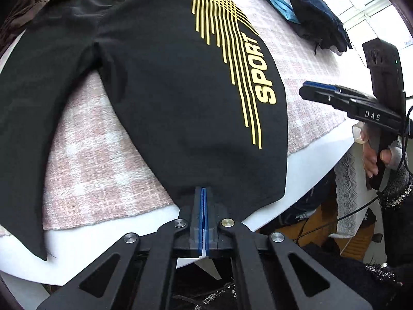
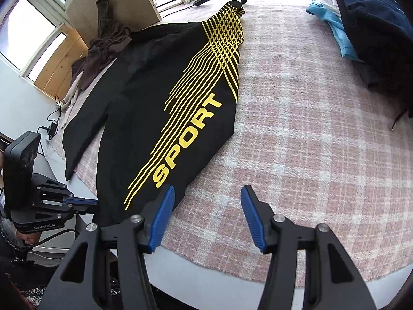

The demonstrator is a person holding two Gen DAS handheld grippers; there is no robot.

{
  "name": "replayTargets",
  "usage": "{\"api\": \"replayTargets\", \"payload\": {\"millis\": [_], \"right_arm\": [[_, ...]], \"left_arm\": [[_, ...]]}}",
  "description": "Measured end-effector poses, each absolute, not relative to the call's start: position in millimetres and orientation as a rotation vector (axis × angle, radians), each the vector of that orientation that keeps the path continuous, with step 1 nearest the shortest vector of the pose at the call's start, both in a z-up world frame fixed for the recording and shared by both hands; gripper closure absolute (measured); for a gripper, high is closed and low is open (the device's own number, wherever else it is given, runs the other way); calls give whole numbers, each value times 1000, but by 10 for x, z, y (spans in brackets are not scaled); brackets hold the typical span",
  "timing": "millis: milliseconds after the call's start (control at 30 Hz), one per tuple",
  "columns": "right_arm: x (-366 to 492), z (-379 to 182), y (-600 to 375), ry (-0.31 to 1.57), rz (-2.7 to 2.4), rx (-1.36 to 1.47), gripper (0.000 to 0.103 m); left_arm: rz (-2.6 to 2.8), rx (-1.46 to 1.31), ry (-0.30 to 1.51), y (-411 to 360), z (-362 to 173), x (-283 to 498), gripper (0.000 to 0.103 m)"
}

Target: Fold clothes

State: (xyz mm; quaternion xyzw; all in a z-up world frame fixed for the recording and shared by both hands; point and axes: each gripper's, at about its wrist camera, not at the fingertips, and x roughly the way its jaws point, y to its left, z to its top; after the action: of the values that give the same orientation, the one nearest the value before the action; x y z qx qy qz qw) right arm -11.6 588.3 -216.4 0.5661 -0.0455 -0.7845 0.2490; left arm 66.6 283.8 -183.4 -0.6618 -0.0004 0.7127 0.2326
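The black SPORT shirt [image 1: 160, 90] lies spread across the picture's middle on the checked blanket [image 2: 296, 134]. The left gripper [image 1: 204, 193] is pinched on its near hem, while the right gripper [image 2: 206, 193] is half-spread, empty. Pulling one-handed could drag and bunch the shirt.

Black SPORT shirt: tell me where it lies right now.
The black SPORT shirt lies flat on the pink plaid blanket, left of the blue clothes pile, its near hem at the left gripper.

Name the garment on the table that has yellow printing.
The black T-shirt spread flat, printed SPORT over yellow stripes. The navy garment, light blue garment and brown garment show no print.
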Motion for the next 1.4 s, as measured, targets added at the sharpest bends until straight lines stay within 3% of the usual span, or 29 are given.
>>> {"api": "replayTargets", "payload": {"millis": [167, 267, 400, 533, 567, 600, 1100, 1400], "right_arm": [[-140, -2257, 5839, -12, -2120, 1500, 50], [-170, -2299, 5792, -29, -2091, 1504, 50], [-187, -2276, 5710, -21, -2094, 1481, 50], [-158, -2238, 5702, -15, -2093, 1465, 50], [-147, -2226, 5704, -12, -2094, 1461, 50], [-136, -2215, 5707, -8, -2096, 1457, 50], [-154, -2350, 5806, -81, -2051, 1472, 50], [-311, -2351, 5385, 11, -2032, 1393, 46]], "left_arm": [[1979, -1843, -93, 2523, -1605, 631, 103], [1919, -1923, -54, 2653, -1690, 730, 83], [1832, -2003, -29, 2953, -1926, 842, 75], [1819, -2021, -42, 3109, -2050, 902, 76], [1829, -2008, -41, 3113, -2050, 910, 82], [1838, -1996, -40, 3115, -2050, 917, 101], [2061, -1805, -300, 2293, -1380, 786, 102], [2273, -1778, -301, 1868, -1179, 385, 102]]}}
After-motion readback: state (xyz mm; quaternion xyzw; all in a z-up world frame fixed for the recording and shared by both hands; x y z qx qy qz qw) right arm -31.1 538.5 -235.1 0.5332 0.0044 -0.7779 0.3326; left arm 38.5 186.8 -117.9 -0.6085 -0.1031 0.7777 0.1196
